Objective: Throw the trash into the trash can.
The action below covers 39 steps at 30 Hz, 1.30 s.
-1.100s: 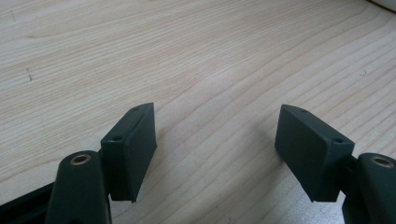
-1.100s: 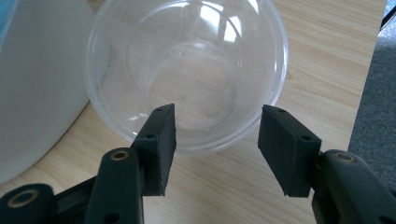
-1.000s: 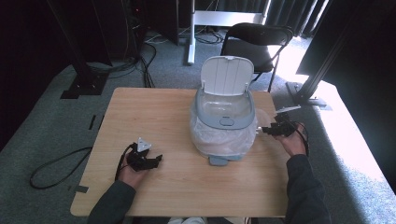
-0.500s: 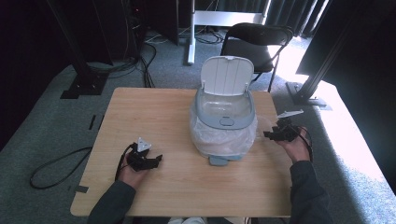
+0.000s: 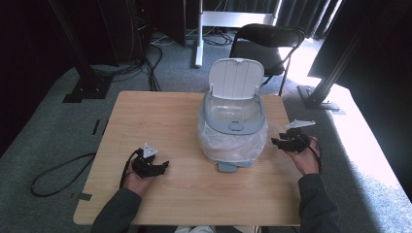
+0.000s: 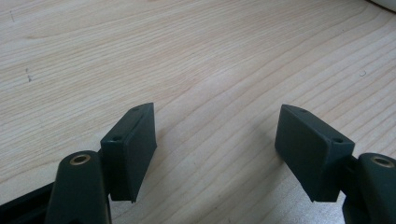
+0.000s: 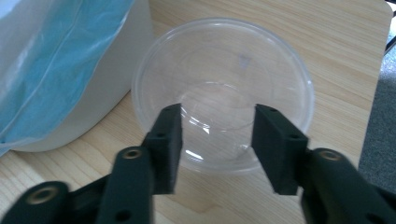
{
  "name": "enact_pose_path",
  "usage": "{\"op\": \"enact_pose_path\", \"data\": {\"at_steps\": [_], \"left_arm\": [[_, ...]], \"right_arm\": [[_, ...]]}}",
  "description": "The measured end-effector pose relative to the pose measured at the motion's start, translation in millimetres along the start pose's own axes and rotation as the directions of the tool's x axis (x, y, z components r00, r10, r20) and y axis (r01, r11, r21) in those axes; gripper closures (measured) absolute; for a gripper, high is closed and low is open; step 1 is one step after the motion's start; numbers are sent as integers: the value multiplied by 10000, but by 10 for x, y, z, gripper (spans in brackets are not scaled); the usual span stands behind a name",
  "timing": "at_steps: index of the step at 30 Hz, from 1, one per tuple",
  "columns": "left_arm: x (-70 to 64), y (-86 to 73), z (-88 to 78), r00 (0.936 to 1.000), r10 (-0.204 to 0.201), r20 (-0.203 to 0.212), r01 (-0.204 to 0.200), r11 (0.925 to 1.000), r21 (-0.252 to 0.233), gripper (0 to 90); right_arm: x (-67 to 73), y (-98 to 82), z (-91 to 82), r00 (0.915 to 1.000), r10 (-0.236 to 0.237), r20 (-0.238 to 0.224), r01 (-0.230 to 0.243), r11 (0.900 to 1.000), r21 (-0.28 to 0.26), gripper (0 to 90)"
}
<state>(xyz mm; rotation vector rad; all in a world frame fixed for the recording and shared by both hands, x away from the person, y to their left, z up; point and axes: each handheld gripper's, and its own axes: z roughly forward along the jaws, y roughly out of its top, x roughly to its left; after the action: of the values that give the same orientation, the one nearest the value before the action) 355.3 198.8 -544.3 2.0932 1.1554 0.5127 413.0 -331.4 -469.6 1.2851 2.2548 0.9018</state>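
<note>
On table, right: clear bowl (image 7: 223, 93) beside bin (image 5: 233, 121), not yet gripped
right gripper (image 7: 217, 140): jaws half-wide, just been closing toward bowl rim
left gripper (image 6: 217, 149): wide, idle, nothing between
left to do: grip bowl, move it

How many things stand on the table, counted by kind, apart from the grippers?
Lidded bin with plastic liner: 1
Clear plastic bowl: 1
Total: 2
</note>
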Motion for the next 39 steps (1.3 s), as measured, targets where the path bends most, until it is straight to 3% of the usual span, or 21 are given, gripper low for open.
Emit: {"op": "enact_pose_path", "data": {"at_steps": [5,12,23,26,29,32,34,37,39], "left_arm": [[0,0,0,10000,-4,2,4,10000,4,293],[-1,0,1,10000,-13,3,13,10000,-10,293],[-1,1,1,10000,3,13,-3,10000,3,293],[-2,1,2,10000,-1,13,1,10000,-3,293],[-2,2,2,10000,0,12,0,10000,-4,293],[-2,4,4,10000,5,18,-5,10000,-6,293],[-1,4,4,10000,6,18,-6,10000,-5,293],[-2,6,6,10000,-1,16,2,10000,-12,293],[-2,6,6,10000,-1,18,1,10000,-9,293]], "right_arm": [[52,-47,5,9997,-91,-212,94,9999,115,635],[104,-145,-47,9993,-150,-338,153,9998,86,639],[318,-442,-165,9973,-343,-648,349,9994,79,635],[316,-469,-309,9960,-260,-855,198,9972,-723,611],[293,-444,-366,9982,-353,-484,317,9967,-743,610],[205,-388,-310,9989,-371,-300,354,9979,-550,609],[165,-334,-309,9995,-212,-228,193,9965,-811,611],[109,-205,-279,10000,21,88,-8,9907,-1358,685],[69,-151,-198,9994,96,328,-54,9921,-1249,733]]}}
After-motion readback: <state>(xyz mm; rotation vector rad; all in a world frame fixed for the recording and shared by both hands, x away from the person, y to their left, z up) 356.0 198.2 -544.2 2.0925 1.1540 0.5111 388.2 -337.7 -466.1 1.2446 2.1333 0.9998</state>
